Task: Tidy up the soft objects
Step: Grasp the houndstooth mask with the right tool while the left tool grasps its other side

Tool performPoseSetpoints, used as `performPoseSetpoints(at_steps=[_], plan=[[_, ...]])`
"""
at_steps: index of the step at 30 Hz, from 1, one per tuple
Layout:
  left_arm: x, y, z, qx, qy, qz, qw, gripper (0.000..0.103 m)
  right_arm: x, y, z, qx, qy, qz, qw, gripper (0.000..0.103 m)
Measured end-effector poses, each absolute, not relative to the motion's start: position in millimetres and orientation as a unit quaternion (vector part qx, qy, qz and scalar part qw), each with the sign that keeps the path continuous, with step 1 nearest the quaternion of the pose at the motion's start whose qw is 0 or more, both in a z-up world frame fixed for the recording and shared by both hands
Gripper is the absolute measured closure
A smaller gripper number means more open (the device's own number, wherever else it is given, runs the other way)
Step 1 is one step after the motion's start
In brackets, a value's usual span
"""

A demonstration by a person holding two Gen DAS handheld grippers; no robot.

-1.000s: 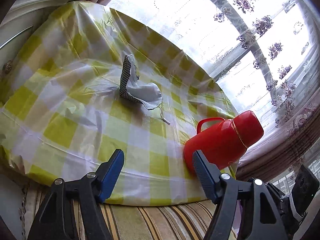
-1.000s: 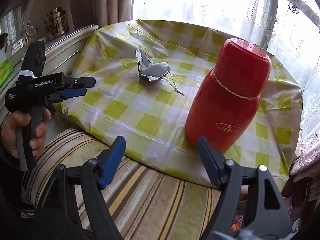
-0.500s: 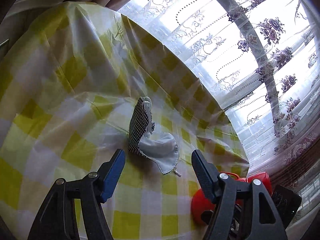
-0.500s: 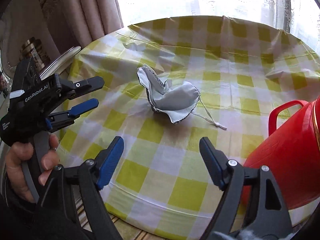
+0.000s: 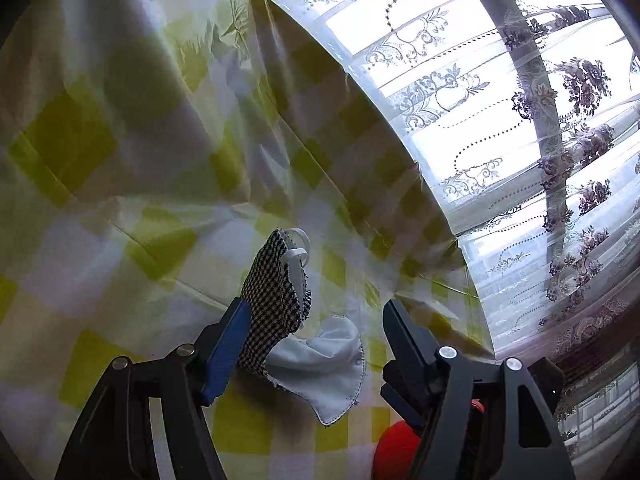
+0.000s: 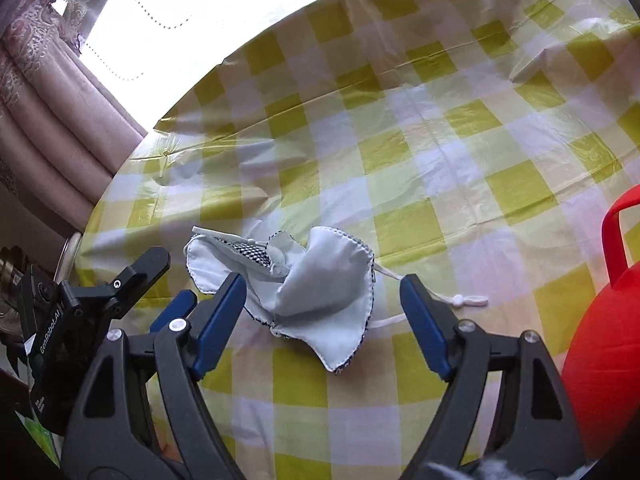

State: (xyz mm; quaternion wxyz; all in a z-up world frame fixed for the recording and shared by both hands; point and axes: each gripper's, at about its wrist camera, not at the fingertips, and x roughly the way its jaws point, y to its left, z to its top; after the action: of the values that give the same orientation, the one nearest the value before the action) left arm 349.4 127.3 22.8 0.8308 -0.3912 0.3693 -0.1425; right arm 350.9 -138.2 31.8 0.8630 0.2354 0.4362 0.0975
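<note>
Half the red flask (image 6: pixel 604 320) is cut off beside the mask (image 6: pixel 304 284).

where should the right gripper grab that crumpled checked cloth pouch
Probably the raised fold of the cloth pouch, white lining up, which stands off the tablecloth. Come from above and the near side, where the open right gripper already straddles it; the flat edges lie too low to pinch.

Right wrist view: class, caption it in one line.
Open right tongs over a crumpled cloth mask on the checked tablecloth.
</note>
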Motion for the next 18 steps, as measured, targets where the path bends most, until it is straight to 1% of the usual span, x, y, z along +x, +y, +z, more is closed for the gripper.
performPoseSetpoints(at_steps=[3, 5, 6, 7, 8, 9, 10, 11, 12, 13, 14, 15, 18], plan=[[366, 123, 16, -0.387, 0.382, -0.134, 0.828, 0.034, 368, -139, 22, 0.242, 0.447, 0.081, 0.857, 0.021], [375, 122, 8, -0.386, 0.395, -0.124, 0.825, 0.040, 377, -138, 15, 0.245, 0.457, 0.080, 0.851, 0.021], [379, 122, 5, -0.386, 0.400, -0.121, 0.822, 0.041, 380, -136, 11, 0.243, 0.461, 0.083, 0.849, 0.021], [382, 122, 0, -0.386, 0.406, -0.119, 0.820, 0.046, 383, -133, 7, 0.239, 0.466, 0.086, 0.848, 0.022], [385, 122, -4, -0.385, 0.412, -0.117, 0.817, 0.054, 386, -131, 4, 0.234, 0.469, 0.092, 0.846, 0.022], [387, 121, -8, -0.385, 0.419, -0.116, 0.814, 0.058, 387, -128, 0, 0.229, 0.473, 0.098, 0.845, 0.026], [388, 121, -12, -0.384, 0.424, -0.118, 0.812, 0.068, 387, -127, -5, 0.226, 0.477, 0.105, 0.843, 0.032], [388, 119, -15, -0.383, 0.427, -0.120, 0.810, 0.079, 387, -126, -8, 0.223, 0.482, 0.110, 0.840, 0.051], [386, 118, -17, -0.378, 0.429, -0.119, 0.811, 0.084, 386, -125, -12, 0.218, 0.489, 0.116, 0.836, 0.063], [384, 117, -18, -0.374, 0.431, -0.117, 0.813, 0.091, 384, -124, -14, 0.214, 0.491, 0.120, 0.836, 0.066], [380, 117, -19, -0.373, 0.432, -0.117, 0.813, 0.097, 381, -124, -15, 0.208, 0.489, 0.126, 0.838, 0.072], [376, 117, -20, -0.374, 0.431, -0.119, 0.812, 0.099, 377, -123, -14, 0.202, 0.486, 0.133, 0.840, 0.080], [359, 119, -21, -0.378, 0.425, -0.114, 0.815, 0.100, 364, -120, -9, 0.187, 0.478, 0.150, 0.845, 0.087]])
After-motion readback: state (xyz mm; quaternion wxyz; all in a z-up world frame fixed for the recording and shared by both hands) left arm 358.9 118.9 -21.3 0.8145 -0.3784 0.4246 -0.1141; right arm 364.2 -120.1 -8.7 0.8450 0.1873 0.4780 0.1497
